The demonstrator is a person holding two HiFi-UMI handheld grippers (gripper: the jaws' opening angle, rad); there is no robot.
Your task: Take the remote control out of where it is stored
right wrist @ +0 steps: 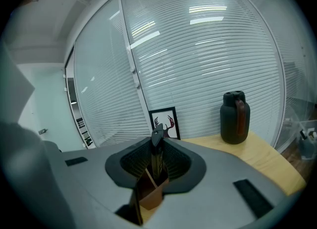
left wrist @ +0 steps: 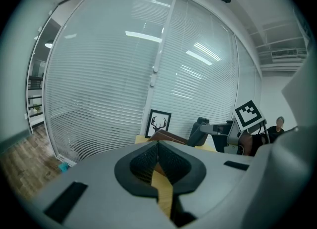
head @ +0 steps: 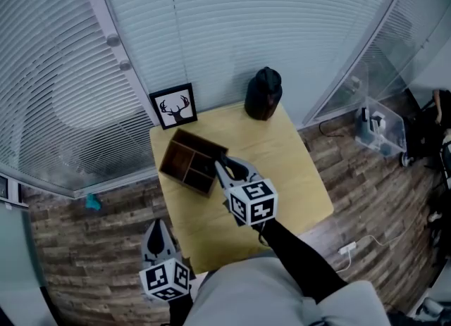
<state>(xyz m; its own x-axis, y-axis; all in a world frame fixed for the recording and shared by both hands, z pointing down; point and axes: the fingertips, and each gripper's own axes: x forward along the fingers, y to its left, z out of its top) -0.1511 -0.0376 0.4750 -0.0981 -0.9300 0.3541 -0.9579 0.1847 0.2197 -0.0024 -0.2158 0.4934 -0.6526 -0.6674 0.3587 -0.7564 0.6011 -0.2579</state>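
As stored on end in the box [head: 173, 150], expect the remote [right wrist: 157, 149] to come free only along a straight upward line. Hence note the right gripper [head: 224, 170] set over the box from above, at its 3 o'clock side in the head view.

Read the jaws in the right gripper view: clamped flat on the remote's slim dark body, one on each side, top end poking just past the fingertips at 12 o'clock. Locate the lower end apparently down inside a compartment, between wooden dividers. Treat the extraction as not yet complete. Judge the grip centred and upright. Plan any lift vertical, to avoid dragging on a divider or tipping the box.

Note the left gripper [head: 158, 232] held at about 8 o'clock of the table [head: 282, 170], off its near edge and well apart from the box, probably to leave the working side clear. Read its jaws as pressed together with nothing between. Consider bringing it in to steady the box if lifted along with the remote.

Disregard the frame [head: 174, 106] toward 12 o'clock of the box and the jug [head: 263, 93] between 1 and 2 o'clock, both well apart from the lift path.
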